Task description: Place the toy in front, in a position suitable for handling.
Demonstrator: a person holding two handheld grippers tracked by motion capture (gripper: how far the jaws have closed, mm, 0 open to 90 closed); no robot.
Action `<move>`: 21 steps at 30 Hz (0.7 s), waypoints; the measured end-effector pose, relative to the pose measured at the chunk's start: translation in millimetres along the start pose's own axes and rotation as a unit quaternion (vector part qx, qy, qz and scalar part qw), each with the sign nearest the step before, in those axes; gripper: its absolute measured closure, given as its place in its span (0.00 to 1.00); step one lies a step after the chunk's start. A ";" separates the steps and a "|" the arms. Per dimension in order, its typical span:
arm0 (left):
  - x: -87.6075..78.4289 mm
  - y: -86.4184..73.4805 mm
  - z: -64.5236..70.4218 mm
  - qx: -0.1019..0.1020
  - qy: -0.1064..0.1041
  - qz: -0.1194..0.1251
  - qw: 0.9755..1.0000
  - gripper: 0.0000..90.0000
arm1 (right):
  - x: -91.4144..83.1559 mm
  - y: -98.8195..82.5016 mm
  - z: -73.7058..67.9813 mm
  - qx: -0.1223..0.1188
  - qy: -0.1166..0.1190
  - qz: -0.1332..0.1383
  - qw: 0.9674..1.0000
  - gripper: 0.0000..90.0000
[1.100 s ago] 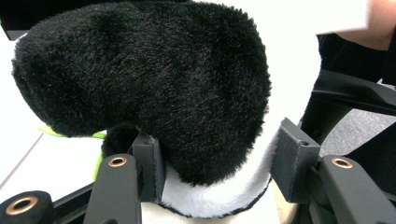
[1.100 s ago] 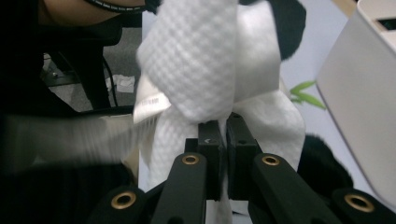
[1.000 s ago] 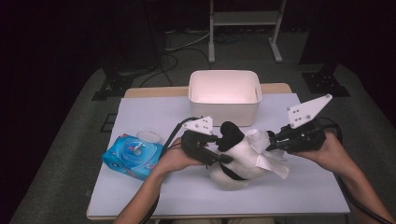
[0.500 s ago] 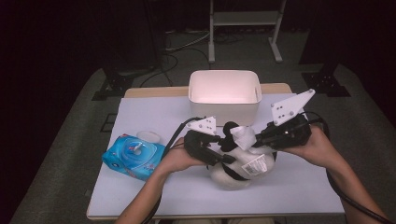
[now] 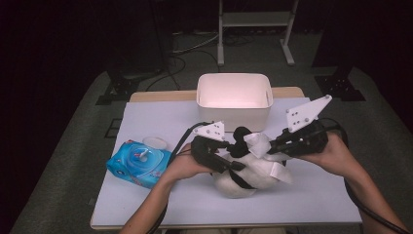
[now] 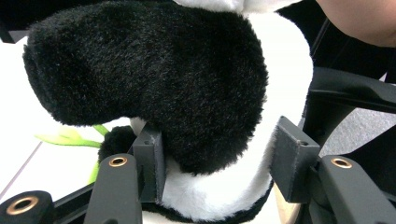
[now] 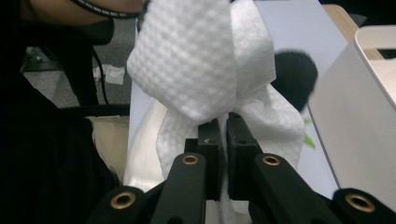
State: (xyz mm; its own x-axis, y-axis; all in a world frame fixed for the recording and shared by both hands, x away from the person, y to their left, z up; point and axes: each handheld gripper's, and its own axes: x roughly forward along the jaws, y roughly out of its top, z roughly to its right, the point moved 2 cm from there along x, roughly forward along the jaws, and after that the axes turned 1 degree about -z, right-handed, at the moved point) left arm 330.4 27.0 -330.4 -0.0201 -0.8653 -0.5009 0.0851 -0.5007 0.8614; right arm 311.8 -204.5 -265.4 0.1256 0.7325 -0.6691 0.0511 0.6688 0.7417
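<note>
Panda plush (image 5: 243, 173) sits on the tabletop (image 5: 160, 204) just in front of the white bin (image 5: 234, 95), black-and-white, lying on its side between both hands. Left gripper (image 5: 229, 163) is clamped on the plush: in the left gripper view both pads press into the white fur just below a black limb (image 6: 154, 88), jaws roughly half spread around the stuffing. Right gripper (image 5: 272, 146) is pinched tight on a white wet wipe (image 5: 260, 144); in the right gripper view the jaws are almost together with the embossed sheet (image 7: 196, 60) bunched up above them, draped against the plush. A black ear or paw (image 7: 294, 74) shows behind the wipe, with the bin wall (image 7: 355, 116) just to its right in that view. Wipe touches the top of the plush, on the bin-facing side. Blue wipes pack (image 5: 139, 163) lies left of the plush, well apart from the bin, with a small round lid (image 5: 155, 142) just behind the pack.
</note>
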 end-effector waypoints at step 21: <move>7.0 2.5 8.4 0.024 -0.013 -0.006 1.000 0.51 | 4.4 8.5 9.1 0.005 -0.003 0.002 1.000 0.96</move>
State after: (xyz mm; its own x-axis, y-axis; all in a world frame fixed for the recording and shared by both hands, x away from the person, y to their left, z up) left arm 322.1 19.5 -331.0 -0.0472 -0.8595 -0.5090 0.0367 -0.5107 0.8590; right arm 321.9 -196.7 -261.7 0.1317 0.7349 -0.6653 0.0613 0.6638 0.7454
